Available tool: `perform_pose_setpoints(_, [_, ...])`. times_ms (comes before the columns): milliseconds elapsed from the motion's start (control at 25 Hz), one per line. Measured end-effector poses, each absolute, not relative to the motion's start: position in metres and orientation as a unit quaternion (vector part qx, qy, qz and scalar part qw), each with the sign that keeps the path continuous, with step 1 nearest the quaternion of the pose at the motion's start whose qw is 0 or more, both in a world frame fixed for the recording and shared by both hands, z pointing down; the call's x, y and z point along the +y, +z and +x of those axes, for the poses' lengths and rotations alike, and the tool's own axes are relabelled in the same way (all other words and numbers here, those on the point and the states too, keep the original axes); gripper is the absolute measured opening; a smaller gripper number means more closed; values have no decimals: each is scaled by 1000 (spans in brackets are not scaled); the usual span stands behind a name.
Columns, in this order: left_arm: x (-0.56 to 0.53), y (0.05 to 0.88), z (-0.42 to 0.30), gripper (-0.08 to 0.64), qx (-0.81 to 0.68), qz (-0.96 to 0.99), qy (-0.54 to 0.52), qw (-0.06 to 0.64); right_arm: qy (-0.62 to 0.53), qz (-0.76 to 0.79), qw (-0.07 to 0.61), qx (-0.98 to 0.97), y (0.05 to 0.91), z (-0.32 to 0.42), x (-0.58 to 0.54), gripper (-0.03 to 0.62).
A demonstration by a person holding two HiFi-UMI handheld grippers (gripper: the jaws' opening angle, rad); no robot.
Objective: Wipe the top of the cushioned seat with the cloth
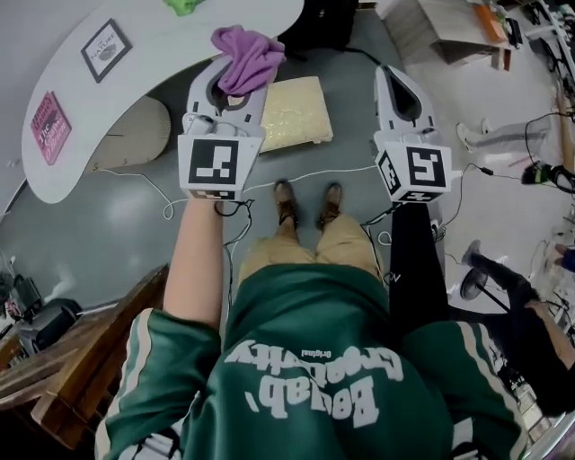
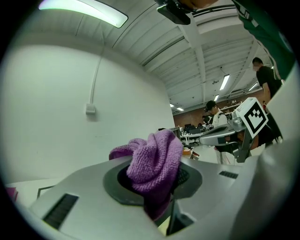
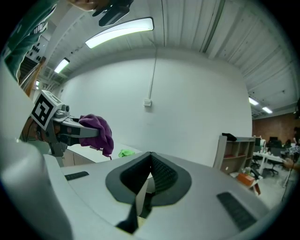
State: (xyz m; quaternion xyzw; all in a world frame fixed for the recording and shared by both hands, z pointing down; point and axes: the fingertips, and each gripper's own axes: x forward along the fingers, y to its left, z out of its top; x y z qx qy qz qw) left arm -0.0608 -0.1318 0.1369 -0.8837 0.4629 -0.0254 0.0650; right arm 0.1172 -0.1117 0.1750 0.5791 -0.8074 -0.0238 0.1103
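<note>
My left gripper (image 1: 234, 79) is shut on a crumpled purple cloth (image 1: 246, 57), held in the air above the floor. In the left gripper view the purple cloth (image 2: 154, 161) bunches out between the jaws and hides the fingertips. The cushioned seat (image 1: 293, 112), a pale yellow square pad, lies on the grey floor just ahead of my feet, below and between both grippers. My right gripper (image 1: 401, 88) hovers to the right of the seat, shut, with nothing in it; in its own view the right gripper (image 3: 148, 180) has its black pads meeting at the tips.
A white curved table (image 1: 135, 63) at the upper left carries a framed picture (image 1: 106, 49), a pink card (image 1: 49, 126) and a green cloth (image 1: 184, 5). A white cable (image 1: 296, 180) crosses the floor. Wooden furniture (image 1: 81, 359) stands lower left, another person (image 1: 503, 278) at right.
</note>
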Motion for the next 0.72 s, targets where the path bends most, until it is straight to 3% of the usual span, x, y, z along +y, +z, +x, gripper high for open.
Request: perform_pose_setpoints(720, [-188,211,-1,114,468,-883,-26,-5,-6,563,91,-821,216,160,-189,9])
